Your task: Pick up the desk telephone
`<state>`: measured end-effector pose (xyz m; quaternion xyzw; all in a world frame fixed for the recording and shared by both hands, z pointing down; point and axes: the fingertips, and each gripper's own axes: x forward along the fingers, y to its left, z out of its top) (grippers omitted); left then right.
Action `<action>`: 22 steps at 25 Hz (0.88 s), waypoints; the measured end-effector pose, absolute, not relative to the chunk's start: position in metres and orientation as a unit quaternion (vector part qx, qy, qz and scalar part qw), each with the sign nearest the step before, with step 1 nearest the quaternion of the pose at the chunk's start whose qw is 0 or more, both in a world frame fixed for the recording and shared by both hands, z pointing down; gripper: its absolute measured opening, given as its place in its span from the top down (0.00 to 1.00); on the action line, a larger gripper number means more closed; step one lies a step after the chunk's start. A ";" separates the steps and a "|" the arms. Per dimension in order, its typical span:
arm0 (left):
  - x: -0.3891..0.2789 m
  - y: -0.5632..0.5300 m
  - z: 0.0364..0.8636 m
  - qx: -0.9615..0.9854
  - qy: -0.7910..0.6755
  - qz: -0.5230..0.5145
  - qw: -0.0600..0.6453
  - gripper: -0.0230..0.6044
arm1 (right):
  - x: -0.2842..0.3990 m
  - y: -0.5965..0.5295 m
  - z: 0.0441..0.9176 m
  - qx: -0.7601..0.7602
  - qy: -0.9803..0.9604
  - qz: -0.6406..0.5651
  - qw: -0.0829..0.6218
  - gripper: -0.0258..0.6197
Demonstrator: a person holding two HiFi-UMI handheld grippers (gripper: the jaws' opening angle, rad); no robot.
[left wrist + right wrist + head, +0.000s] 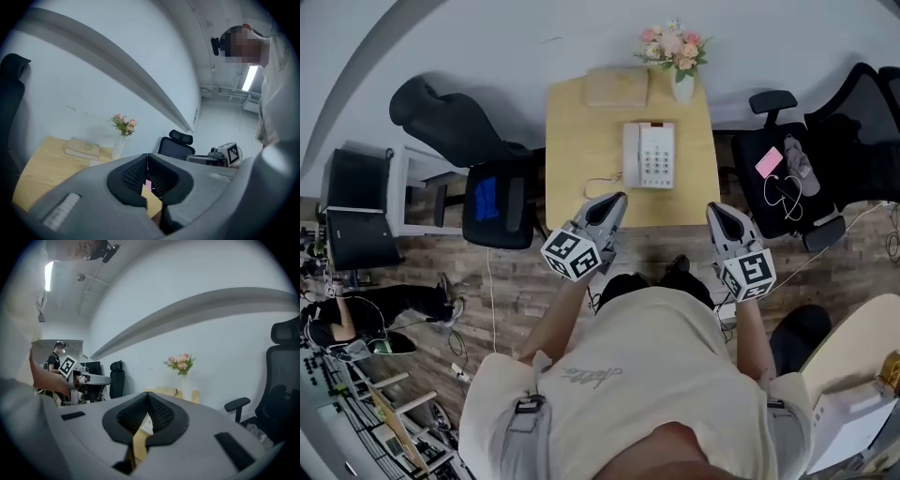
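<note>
Desk telephone [649,156]: white, boxy, flat on pale wooden table [581,131]; left claw [617,199], right claw [717,210] closed (both empty).

No text can be read: the script on the shirt [581,377] and the keys of the desk telephone [649,155] are shown too small.

An office: wooden desk [572,141], swivel chairs [502,202], monitors [358,234].

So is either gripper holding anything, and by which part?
Nothing is held. Left gripper and right gripper are both shut and empty, short of the desk telephone on the table.
</note>
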<state>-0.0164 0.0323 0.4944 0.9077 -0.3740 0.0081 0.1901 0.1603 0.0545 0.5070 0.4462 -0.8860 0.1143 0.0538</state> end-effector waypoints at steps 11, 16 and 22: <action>-0.028 -0.032 0.514 0.898 -0.395 0.032 0.191 0.94 | 0.145 -0.027 0.536 0.424 -0.891 0.143 0.074 0.96; -0.046 -0.076 0.517 0.912 -0.369 0.030 0.178 0.94 | 0.128 -0.066 0.531 0.459 -0.873 0.145 0.076 0.96; -0.071 -0.129 0.535 0.926 -0.330 0.065 0.172 0.94 | 0.103 -0.110 0.546 0.477 -0.860 0.153 0.101 0.96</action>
